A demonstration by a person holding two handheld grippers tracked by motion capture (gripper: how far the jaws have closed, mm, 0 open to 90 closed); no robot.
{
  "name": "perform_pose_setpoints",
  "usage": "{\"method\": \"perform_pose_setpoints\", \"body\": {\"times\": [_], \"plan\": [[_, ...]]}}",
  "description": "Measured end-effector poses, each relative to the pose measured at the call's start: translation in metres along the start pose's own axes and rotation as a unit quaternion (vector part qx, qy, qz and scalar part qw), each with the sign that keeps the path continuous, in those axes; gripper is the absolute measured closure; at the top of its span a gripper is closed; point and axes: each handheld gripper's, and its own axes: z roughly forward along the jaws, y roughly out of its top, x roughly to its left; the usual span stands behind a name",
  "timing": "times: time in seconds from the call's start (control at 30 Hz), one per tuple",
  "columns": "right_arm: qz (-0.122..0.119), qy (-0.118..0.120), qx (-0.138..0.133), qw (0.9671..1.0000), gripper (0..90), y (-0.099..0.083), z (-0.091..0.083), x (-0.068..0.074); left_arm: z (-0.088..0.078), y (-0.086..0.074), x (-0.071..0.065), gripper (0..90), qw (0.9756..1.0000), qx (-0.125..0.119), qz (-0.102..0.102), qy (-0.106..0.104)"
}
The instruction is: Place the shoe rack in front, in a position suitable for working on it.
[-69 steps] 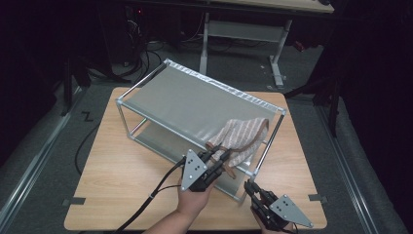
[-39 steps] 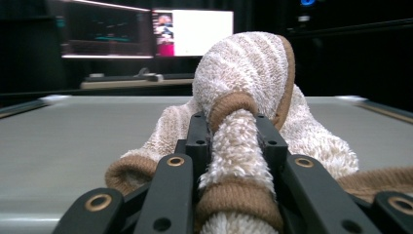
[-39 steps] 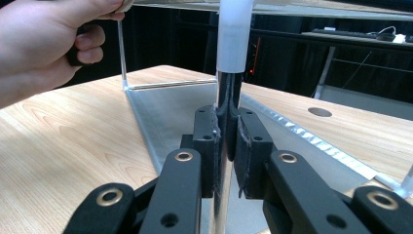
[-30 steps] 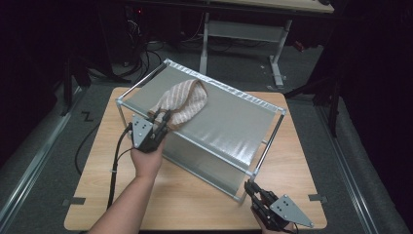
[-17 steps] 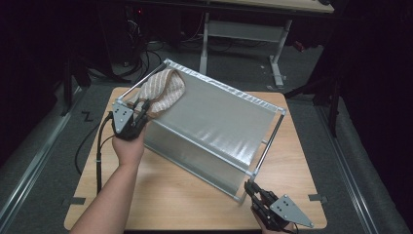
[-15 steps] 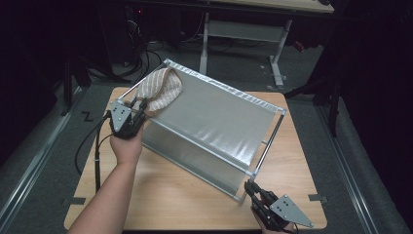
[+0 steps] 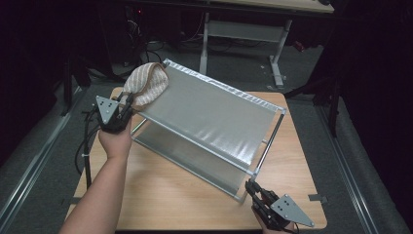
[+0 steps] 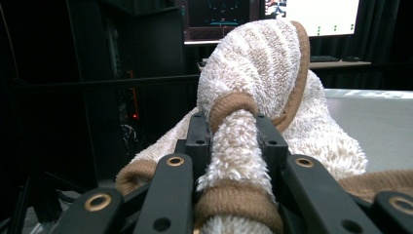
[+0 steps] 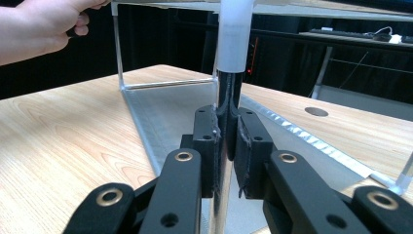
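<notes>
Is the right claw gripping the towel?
No, the right claw is clamped on the rack's corner post; the towel sits in the left claw.

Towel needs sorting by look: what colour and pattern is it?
Cream towel with tan stripes and brown edging; left gripper view.

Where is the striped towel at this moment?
In the high view the towel lies on the rack's far left corner, clamped in the left gripper.
</notes>
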Motion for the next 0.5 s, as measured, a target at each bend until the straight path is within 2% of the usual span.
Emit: {"method": "perform_pose_setpoints", "body": {"times": [0.07,0.2,0.3,0.4,0.5], "plan": [[0.001,-0.001,0.0,1.0,81.2,0.0,0.0,0.0,-0.002,0.0,-0.002,73.4,0.9998,0.0,-0.017,-0.013],[0.004,-0.006,0.0,1.0,81.2,0.0,-0.001,-0.001,-0.011,-0.003,-0.017,73.5,0.9991,-0.007,-0.018,-0.038],[0.004,-0.005,0.0,1.0,81.2,0.0,-0.001,-0.002,-0.019,-0.004,-0.033,73.5,0.9976,-0.015,-0.028,-0.062],[0.005,-0.008,0.0,1.0,81.2,0.0,0.0,-0.001,-0.029,-0.004,-0.054,73.6,0.9955,-0.02,-0.026,-0.089],[0.005,-0.008,0.0,1.0,81.2,0.0,0.0,-0.001,-0.039,-0.004,-0.081,73.5,0.9915,-0.024,-0.027,-0.125]]}}
